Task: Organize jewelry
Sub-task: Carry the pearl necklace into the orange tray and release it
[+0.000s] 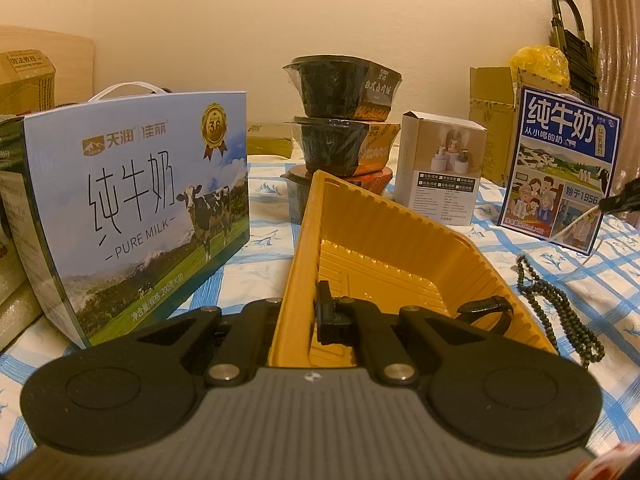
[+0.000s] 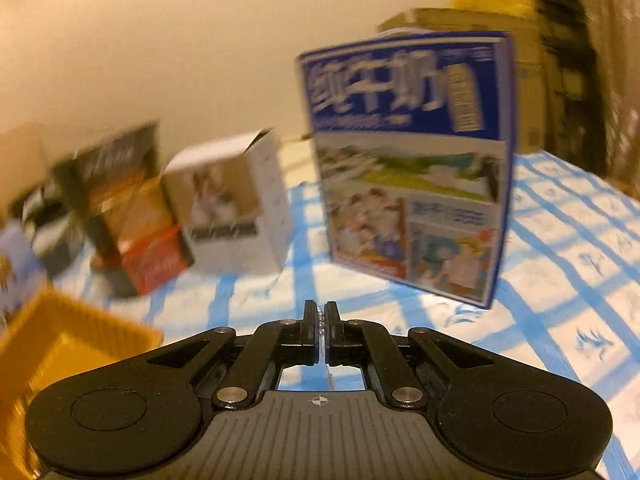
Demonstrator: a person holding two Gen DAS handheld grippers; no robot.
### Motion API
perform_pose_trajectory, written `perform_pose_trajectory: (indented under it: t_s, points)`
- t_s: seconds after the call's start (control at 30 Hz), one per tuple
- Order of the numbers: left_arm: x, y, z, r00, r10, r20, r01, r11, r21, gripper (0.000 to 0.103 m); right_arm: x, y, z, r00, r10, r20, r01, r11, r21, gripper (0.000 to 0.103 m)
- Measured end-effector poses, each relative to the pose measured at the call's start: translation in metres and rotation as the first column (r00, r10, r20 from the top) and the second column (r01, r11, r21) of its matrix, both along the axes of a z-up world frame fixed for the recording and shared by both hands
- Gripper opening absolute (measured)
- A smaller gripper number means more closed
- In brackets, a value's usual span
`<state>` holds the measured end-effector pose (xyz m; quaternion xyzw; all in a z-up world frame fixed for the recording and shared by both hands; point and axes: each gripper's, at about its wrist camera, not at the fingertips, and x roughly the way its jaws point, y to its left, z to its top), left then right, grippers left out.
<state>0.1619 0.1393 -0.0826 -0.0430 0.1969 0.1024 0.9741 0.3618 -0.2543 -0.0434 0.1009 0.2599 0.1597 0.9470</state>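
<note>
Left gripper (image 1: pixel 296 320) had its fingers clamped on the near-left wall of the ribbed yellow plastic tray (image 1: pixel 384 240), one finger inside, one outside; the tray sat tilted, its far corner up toward 12 o'clock. Inside the tray at 3 o'clock of the inner finger lay a dark band-like bracelet (image 1: pixel 486 312), exact type unclear. Just outside the tray's right wall, at 4 o'clock, a dark green beaded necklace (image 1: pixel 560 308) lay on the blue-and-white checked cloth of the desk (image 1: pixel 264 248), a loose loop, beside the tray and apart from it.

Right gripper (image 2: pixel 320 322) had its fingers closed on a thin string of small pale beads (image 2: pixel 320 326), the beads showing in the slit between the fingers and a fine thread hanging below; right wrist view was motion-blurred. From the left wrist view the right gripper's tip (image 1: pixel 624 200) showed at 3 o'clock with a pale strand hanging from it.

Around: light blue "PURE MILK" carton with cow picture (image 1: pixel 140 216) at 9 o'clock of the tray, stacked black instant-food bowls (image 1: pixel 344 120) at 12 o'clock, small white product box (image 1: pixel 440 168) at 1 o'clock, dark blue milk carton with cartoon people (image 1: pixel 560 168) at 2 o'clock. In the right wrist view the tray corner (image 2: pixel 60 344) sat at 9 o'clock of the fingers
</note>
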Motion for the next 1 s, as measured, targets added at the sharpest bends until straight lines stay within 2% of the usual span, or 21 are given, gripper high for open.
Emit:
perform_pose_trajectory:
  t_s: [0.13,0.3,0.43,0.77,1.0]
  points:
    - [0.0,0.0,0.0,1.0,0.0,-0.002,0.0,1.0,0.003,0.005,-0.01,-0.025,0.024,0.998,-0.038,0.047,0.036,0.998,0.05,0.003]
    - [0.0,0.0,0.0,1.0,0.0,-0.001,0.0,1.0,0.005,0.005,-0.024,-0.042,0.052,0.994,-0.044,0.098,0.041,0.998,0.04,0.003]
    - [0.0,-0.001,0.001,1.0,0.0,-0.002,0.0,1.0,0.006,0.005,-0.036,-0.049,0.067,0.994,-0.038,0.105,0.037,0.999,0.019,0.003]
    - [0.001,-0.002,0.002,1.0,-0.003,0.001,0.003,1.0,0.005,0.005,-0.069,-0.042,0.099,0.991,0.055,0.124,-0.05,0.998,-0.044,0.003]
    - [0.001,-0.002,0.002,1.0,-0.005,0.002,0.005,1.0,0.004,0.004,-0.088,-0.023,0.113,0.978,0.162,0.133,-0.153,0.986,-0.071,0.003]
